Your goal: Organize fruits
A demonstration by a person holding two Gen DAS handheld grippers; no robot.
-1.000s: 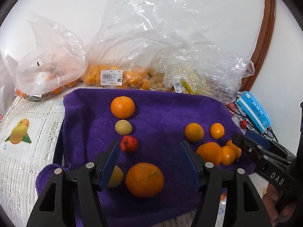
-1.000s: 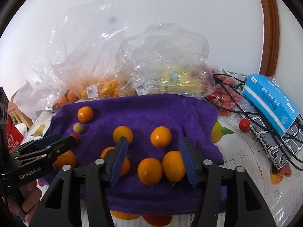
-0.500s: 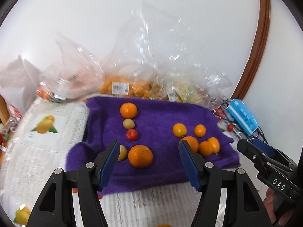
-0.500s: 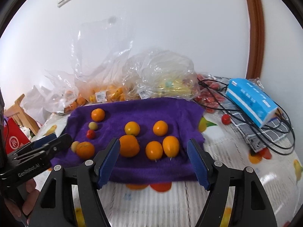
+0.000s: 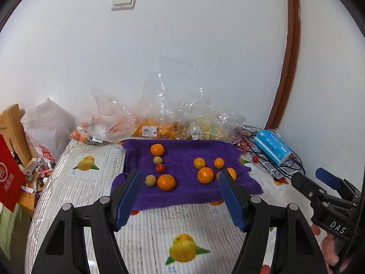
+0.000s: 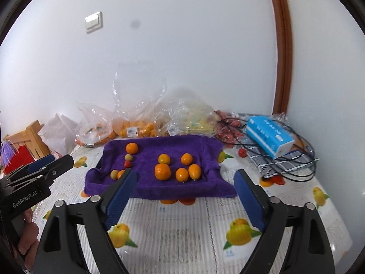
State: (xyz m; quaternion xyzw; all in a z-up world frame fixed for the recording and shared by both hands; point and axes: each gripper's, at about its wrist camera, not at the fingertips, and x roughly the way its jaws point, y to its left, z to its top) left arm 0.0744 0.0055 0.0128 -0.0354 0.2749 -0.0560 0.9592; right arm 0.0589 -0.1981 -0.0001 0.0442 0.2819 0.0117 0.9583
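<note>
A purple towel [image 5: 189, 182] lies spread on the surface [image 5: 159, 233], which carries a fruit-printed cover. On the towel's left part sits a column of fruit: a large orange [image 5: 157, 149] at the back, a small pale fruit [image 5: 157, 160] just in front of it, then a small red fruit [image 5: 160, 168], and nearest the front a second pale fruit [image 5: 150, 180] touching a big orange [image 5: 166, 182]. Toward the right side a cluster of five smaller oranges [image 6: 173, 164] rests in two rows. Behind the towel, clear plastic bags [image 5: 159, 118] of fruit line the wall. Farther right a blue tissue pack [image 6: 269, 137] lies among black cables [image 6: 296, 155].

The left gripper [image 5: 180, 194] hangs above the near edge of the towel, its jaws opening with nothing between them. The right gripper [image 6: 184, 190] hovers likewise over the near edge, its jaws opening wide and empty. Each is held by a hand [image 6: 27, 246] at the frame's edge.
</note>
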